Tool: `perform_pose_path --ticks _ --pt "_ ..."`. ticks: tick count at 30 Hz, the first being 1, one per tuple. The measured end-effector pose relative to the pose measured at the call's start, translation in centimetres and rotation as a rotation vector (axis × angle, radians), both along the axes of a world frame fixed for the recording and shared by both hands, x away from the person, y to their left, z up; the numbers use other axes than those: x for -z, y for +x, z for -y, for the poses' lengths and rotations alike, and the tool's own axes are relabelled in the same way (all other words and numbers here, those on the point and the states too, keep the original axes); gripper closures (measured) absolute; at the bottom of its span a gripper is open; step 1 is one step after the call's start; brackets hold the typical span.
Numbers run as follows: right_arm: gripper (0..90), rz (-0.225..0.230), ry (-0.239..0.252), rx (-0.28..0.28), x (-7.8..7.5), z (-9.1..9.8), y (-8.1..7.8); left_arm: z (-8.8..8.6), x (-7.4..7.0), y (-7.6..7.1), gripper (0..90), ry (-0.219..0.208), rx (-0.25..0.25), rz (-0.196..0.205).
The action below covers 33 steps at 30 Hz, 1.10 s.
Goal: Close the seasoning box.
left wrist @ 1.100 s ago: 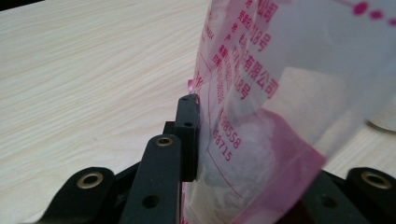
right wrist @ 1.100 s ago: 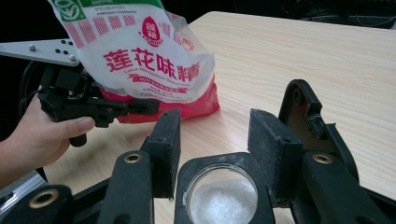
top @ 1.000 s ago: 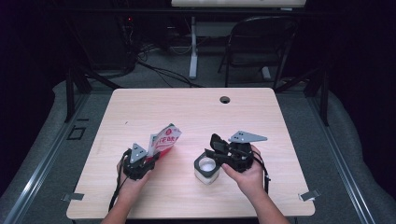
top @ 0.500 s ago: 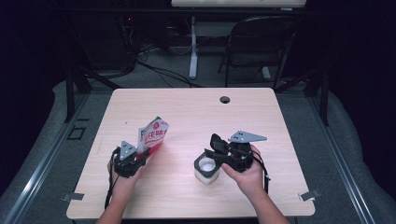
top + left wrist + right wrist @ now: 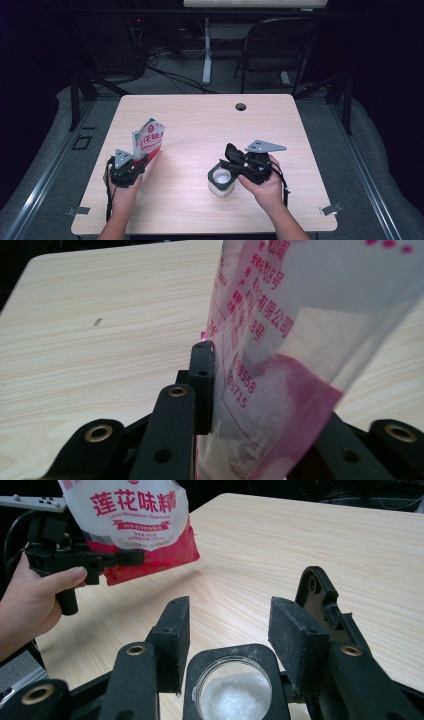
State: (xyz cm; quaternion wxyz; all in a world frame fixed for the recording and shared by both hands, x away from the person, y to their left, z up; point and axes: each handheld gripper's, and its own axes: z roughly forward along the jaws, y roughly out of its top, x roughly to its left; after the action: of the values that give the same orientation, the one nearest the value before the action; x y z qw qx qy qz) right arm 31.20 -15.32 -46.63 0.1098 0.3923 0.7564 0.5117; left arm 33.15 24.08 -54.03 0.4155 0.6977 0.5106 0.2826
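The right gripper [image 5: 231,167] clamps a small square white jar [image 5: 221,181] of white granules, resting on the pale wooden table [image 5: 200,120]. Left of it, well apart, the left gripper [image 5: 136,164] pinches a red-and-white plastic seasoning pouch [image 5: 148,140], held upright off the tabletop. Beyond, a round cable hole [image 5: 241,106]; behind the table, a black folding chair [image 5: 277,50]. Since the earlier frames the pouch has moved leftward, away from the jar.

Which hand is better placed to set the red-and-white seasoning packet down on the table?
Left: its tongs already pinch the red-and-white seasoning packet, while the right tongs grip the small white jar.
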Motion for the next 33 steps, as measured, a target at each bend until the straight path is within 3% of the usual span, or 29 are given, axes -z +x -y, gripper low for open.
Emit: perform_pose_path --ticks 11,20,33 --pt "50.7 0.001 -0.003 0.002 0.1 0.0 0.0 -1.1 0.5 0.2 75.9 0.017 -0.062 -0.024" --pt "50.7 0.001 -0.004 0.006 0.1 0.1 0.0 -1.8 1.3 0.6 75.6 -0.041 -0.09 -0.084" --pt "50.2 -0.005 -0.009 0.008 0.2 0.0 0.0 -2.0 2.4 0.9 74.4 -0.09 -0.098 -0.141"
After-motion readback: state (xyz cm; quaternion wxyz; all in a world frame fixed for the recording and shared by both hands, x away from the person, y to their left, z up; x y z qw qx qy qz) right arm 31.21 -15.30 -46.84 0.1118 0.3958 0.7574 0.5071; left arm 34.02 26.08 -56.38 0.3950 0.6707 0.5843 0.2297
